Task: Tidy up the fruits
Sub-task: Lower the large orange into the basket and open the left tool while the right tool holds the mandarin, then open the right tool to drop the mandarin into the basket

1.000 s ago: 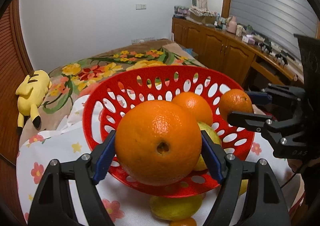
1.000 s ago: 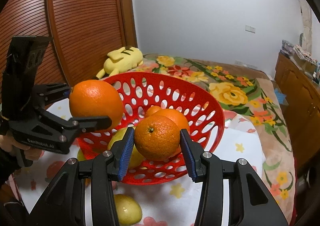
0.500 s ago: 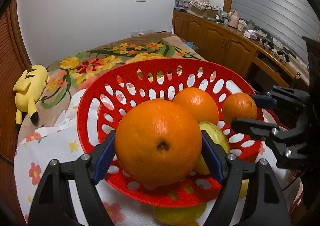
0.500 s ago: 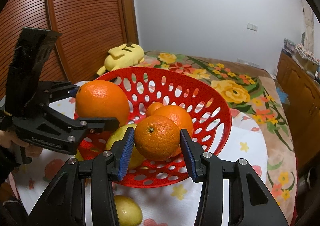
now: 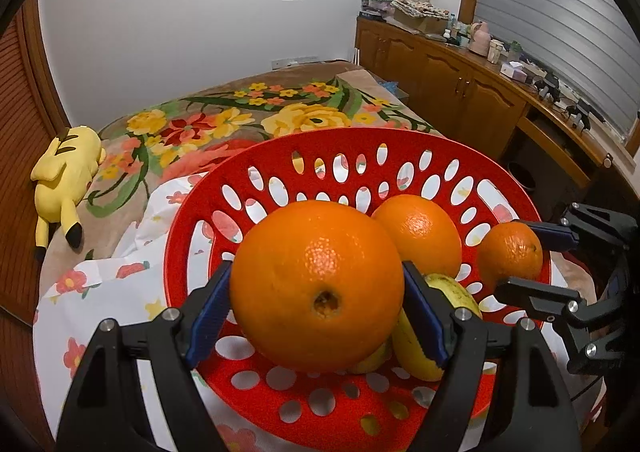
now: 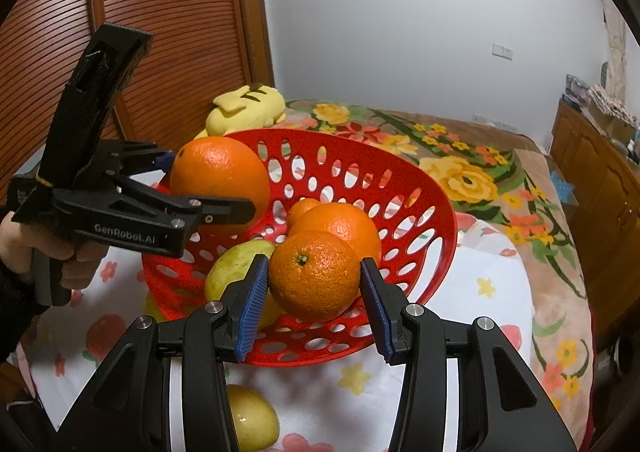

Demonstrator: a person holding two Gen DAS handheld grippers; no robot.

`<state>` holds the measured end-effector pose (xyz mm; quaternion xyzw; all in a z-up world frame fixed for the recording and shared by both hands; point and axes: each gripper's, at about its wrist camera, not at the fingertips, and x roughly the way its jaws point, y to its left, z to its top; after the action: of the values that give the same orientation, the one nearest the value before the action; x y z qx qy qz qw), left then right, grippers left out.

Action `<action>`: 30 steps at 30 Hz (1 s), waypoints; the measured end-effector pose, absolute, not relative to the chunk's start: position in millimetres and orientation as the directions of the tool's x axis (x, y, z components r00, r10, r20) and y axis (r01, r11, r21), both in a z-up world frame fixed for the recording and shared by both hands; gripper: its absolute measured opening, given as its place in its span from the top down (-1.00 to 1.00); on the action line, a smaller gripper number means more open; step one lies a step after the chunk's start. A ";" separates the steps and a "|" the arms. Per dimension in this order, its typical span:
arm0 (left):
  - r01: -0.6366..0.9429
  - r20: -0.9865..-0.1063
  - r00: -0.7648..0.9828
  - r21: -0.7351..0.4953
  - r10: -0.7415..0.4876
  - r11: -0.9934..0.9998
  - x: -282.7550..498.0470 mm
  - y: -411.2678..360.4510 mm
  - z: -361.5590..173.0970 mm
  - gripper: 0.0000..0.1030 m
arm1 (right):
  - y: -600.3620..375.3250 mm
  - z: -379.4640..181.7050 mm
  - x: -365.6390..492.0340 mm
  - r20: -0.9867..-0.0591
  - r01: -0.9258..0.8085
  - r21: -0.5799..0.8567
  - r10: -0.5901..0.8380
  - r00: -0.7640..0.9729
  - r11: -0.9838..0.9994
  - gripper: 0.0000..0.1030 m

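A red perforated basket (image 5: 360, 148) (image 6: 436, 208) stands on a floral cloth. Inside lie an orange (image 5: 418, 234) (image 6: 340, 222), a smaller orange behind it (image 6: 302, 208) and a yellow-green pear (image 5: 448, 304) (image 6: 236, 264). My left gripper (image 5: 316, 308) (image 6: 200, 188) is shut on a large orange (image 5: 318, 284) (image 6: 220, 176) held over the basket's near-left rim. My right gripper (image 6: 314, 296) (image 5: 532, 256) is shut on a small orange (image 6: 314, 274) (image 5: 510, 256) held over the basket's right side.
A yellow fruit (image 6: 252, 416) lies on the cloth outside the basket, near me. A yellow plush toy (image 5: 64, 172) (image 6: 248, 108) lies on the bed behind. Wooden cabinets (image 5: 460, 92) run along the right wall; a slatted wooden door (image 6: 160, 32) is at left.
Both grippers have moved forward and up over the basket with their oranges still held. The basket now sits lower and closer in both views.
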<state>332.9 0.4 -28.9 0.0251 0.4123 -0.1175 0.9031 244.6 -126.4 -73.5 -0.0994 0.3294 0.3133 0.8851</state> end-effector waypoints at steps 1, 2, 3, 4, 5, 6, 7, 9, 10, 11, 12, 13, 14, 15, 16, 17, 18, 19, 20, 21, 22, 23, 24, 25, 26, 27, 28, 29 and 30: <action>0.237 -0.751 0.632 -0.050 -0.193 0.970 333.1 0.1 -29.2 -0.56 | -126.2 -74.1 244.7 -0.646 -0.621 0.031 0.490 0.586 0.783 0.10; 0.240 -0.751 0.631 -0.048 -0.193 0.970 333.3 -0.5 -29.6 -0.56 | -126.8 -74.6 244.5 -0.646 -0.622 0.031 0.490 0.585 0.783 0.09; 0.241 -0.753 0.629 -0.048 -0.194 0.969 333.5 -0.8 -29.9 -0.56 | -126.9 -75.2 245.0 -0.647 -0.622 0.032 0.490 0.584 0.783 0.09; 0.242 -0.755 0.625 -0.056 -0.200 0.969 333.7 -1.4 -30.0 -0.55 | -126.8 -75.7 245.4 -0.647 -0.622 0.033 0.491 0.584 0.783 0.09; 0.244 -0.757 0.621 -0.062 -0.205 0.968 334.7 -2.1 -31.0 -0.56 | -127.4 -75.3 245.9 -0.647 -0.622 0.033 0.492 0.583 0.782 0.09; 0.247 -0.756 0.619 -0.070 -0.213 0.967 335.4 -3.2 -31.0 -0.56 | -127.3 -75.3 245.8 -0.647 -0.623 0.033 0.491 0.583 0.782 0.09; 0.246 -0.742 0.634 -0.072 -0.217 0.966 333.9 -2.5 -28.2 -0.59 | -127.2 -75.1 246.0 -0.647 -0.623 0.033 0.491 0.583 0.782 0.09; 0.229 -0.697 0.685 -0.072 -0.214 0.971 329.1 0.7 -14.1 -0.63 | -127.3 -75.6 245.9 -0.648 -0.624 0.034 0.492 0.581 0.781 0.09; 0.227 -0.675 0.703 -0.083 -0.222 0.970 326.3 3.1 -4.1 -0.68 | -127.1 -76.0 245.7 -0.648 -0.624 0.032 0.491 0.582 0.781 0.09; 0.227 -0.667 0.710 -0.089 -0.227 0.970 324.9 5.1 -0.3 -0.69 | -127.2 -76.1 245.7 -0.649 -0.624 0.031 0.491 0.582 0.781 0.09; 0.225 -0.660 0.715 -0.092 -0.229 0.970 324.2 7.1 4.4 -0.69 | -127.3 -76.0 245.8 -0.649 -0.623 0.031 0.490 0.582 0.781 0.09; 0.225 -0.653 0.721 -0.094 -0.231 0.970 322.9 8.5 9.2 -0.69 | -127.2 -76.0 245.6 -0.649 -0.623 0.031 0.490 0.582 0.782 0.09; 0.225 -0.651 0.723 -0.097 -0.232 0.970 322.6 9.9 10.4 -0.69 | -127.1 -75.3 245.4 -0.647 -0.622 0.029 0.490 0.585 0.782 0.09; 0.223 -0.649 0.725 -0.098 -0.232 0.970 322.0 11.5 11.7 -0.69 | -127.2 -74.4 245.5 -0.646 -0.620 0.030 0.489 0.586 0.784 0.09; 0.218 -0.649 0.726 -0.098 -0.229 0.971 321.4 13.4 11.9 -0.69 | -127.9 -73.7 245.5 -0.645 -0.620 0.031 0.489 0.587 0.784 0.09; 0.215 -0.646 0.729 -0.100 -0.227 0.972 320.4 15.2 11.9 -0.69 | -127.8 -72.8 245.6 -0.644 -0.619 0.030 0.489 0.589 0.784 0.09; 0.213 -0.643 0.731 -0.105 -0.230 0.971 318.9 17.4 11.7 -0.69 | -127.4 -72.0 245.6 -0.643 -0.618 0.027 0.487 0.591 0.785 0.09; 0.210 -0.639 0.734 -0.109 -0.230 0.972 317.2 19.2 11.5 -0.69 | -126.5 -71.8 245.4 -0.643 -0.617 0.023 0.485 0.593 0.786 0.09; 0.206 -0.637 0.736 -0.109 -0.227 0.973 316.4 20.0 11.0 -0.69 | -125.9 -71.5 244.7 -0.642 -0.616 0.021 0.483 0.595 0.787 0.09; 0.203 -0.633 0.741 -0.105 -0.223 0.974 315.4 20.9 11.1 -0.69 | -125.9 -70.7 245.3 -0.642 -0.615 0.020 0.482 0.596 0.788 0.09; 0.201 -0.627 0.748 -0.102 -0.219 0.974 313.0 22.2 11.9 -0.69 | -125.9 -69.9 245.7 -0.642 -0.613 0.017 0.479 0.599 0.790 0.09; 0.200 -0.624 0.751 -0.100 -0.218 0.975 311.3 22.7 11.6 -0.69 | -125.8 -69.0 246.3 -0.641 -0.611 0.015 0.477 0.601 0.791 0.09; 0.201 -0.620 0.753 -0.100 -0.219 0.974 309.4 23.3 12.2 -0.69 | -125.7 -68.2 246.7 -0.641 -0.609 0.013 0.474 0.603 0.793 0.09; 0.203 -0.616 0.756 -0.100 -0.221 0.974 307.6 24.0 13.0 -0.69 | -125.8 -67.3 246.7 -0.640 -0.606 0.010 0.471 0.607 0.795 0.09; 0.205 -0.614 0.758 -0.099 -0.222 0.974 306.2 24.5 14.1 -0.69 | -126.1 -66.3 247.0 -0.639 -0.602 0.006 0.466 0.612 0.798 0.09; 0.208 -0.610 0.760 -0.098 -0.224 0.973 304.4 25.3 14.8 -0.69 | -126.8 -65.4 247.7 -0.638 -0.597 0.000 0.460 0.618 0.802 0.09; 0.212 -0.605 0.763 -0.099 -0.228 0.972 302.2 25.8 15.7 -0.69 | -126.9 -64.9 248.2 -0.636 -0.592 -0.006 0.454 0.624 0.806 0.09; 0.215 -0.600 0.766 -0.102 -0.233 0.971 299.9 26.5 16.9 -0.69 | -126.9 -63.6 249.9 -0.634 -0.583 -0.013 0.444 0.633 0.812 0.09; 0.218 -0.595 0.768 -0.105 -0.237 0.970 297.8 26.9 17.3 -0.69 | -126.9 -63.0 251.3 -0.633 -0.577 -0.018 0.437 0.639 0.817 0.09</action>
<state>297.8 26.9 17.3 -0.0147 0.3185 -0.1212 0.9400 251.3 -126.9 -63.0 -0.1097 0.3175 0.2821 0.8986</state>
